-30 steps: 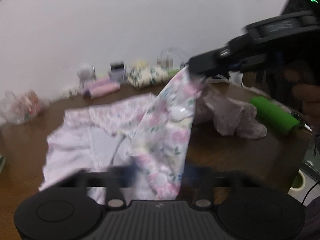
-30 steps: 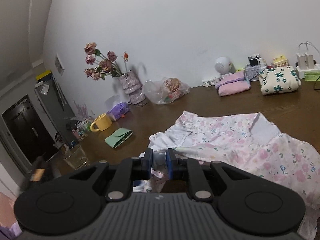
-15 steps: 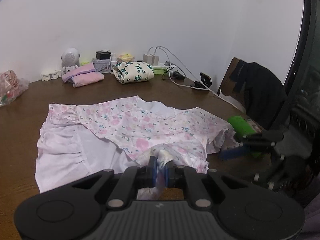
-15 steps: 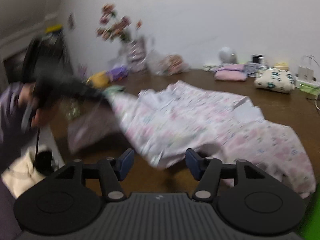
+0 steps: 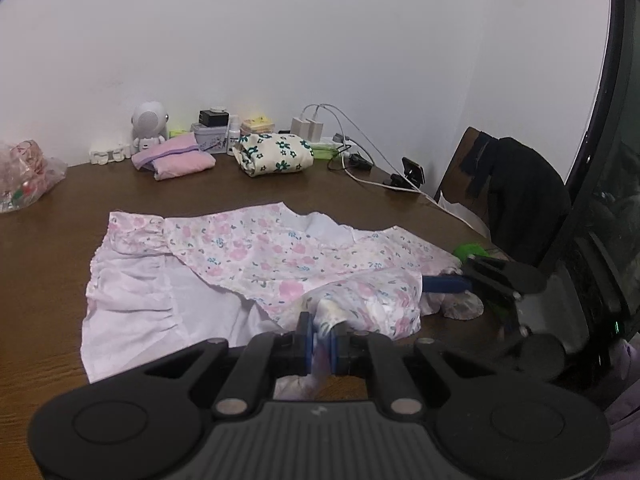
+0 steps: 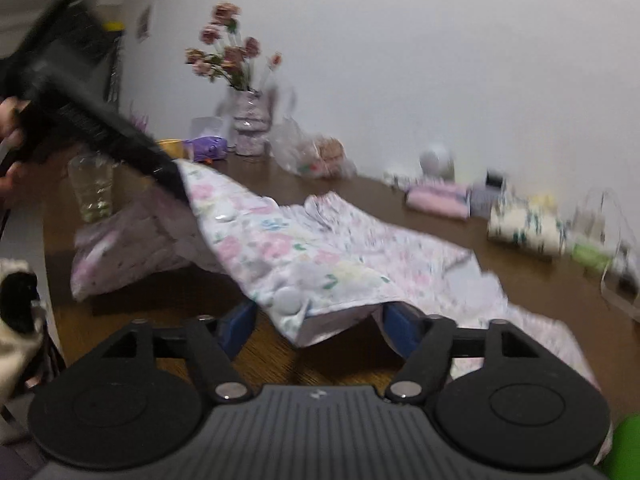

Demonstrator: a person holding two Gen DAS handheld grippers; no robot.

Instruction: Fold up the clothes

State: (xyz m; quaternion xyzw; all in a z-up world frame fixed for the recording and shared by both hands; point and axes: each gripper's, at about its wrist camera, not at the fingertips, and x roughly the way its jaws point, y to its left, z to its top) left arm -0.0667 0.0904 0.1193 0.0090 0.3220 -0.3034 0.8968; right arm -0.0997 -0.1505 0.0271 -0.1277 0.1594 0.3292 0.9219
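I have the dark brown wooden table (image 5: 48, 248) under both tools, and most of it ahead of my left fingers is covered by the white cotton garment printed with pink and blue flowers (image 5: 256, 252). It lies spread and partly doubled: a printed panel crosses over the pale inner side, and a gathered frill sits far to the left of my left fingers.

Beyond the garment, by the wall, two folded bundles are already resting: a pink and lilac one (image 5: 174, 158) and a cream one with dark green flowers (image 5: 276, 158).

My left gripper (image 5: 320, 338) has its blue-padded fingers pressed together on a bunched edge of the garment, right at the near border of the cloth. In the right wrist view that edge is lifted off the table, running taut from the left tool down to a corner with white buttons.

My right gripper (image 6: 316, 322) has its fingers spread wide, with that buttoned corner hanging just between and above them, not pinched. This view is blurred by motion.

I judge the step in hand to be a fold of this garment, one edge held, the other free. The next move likely calls for closing my right fingers on the hanging corner, level with the left grip, so both edges travel together without the cloth twisting.
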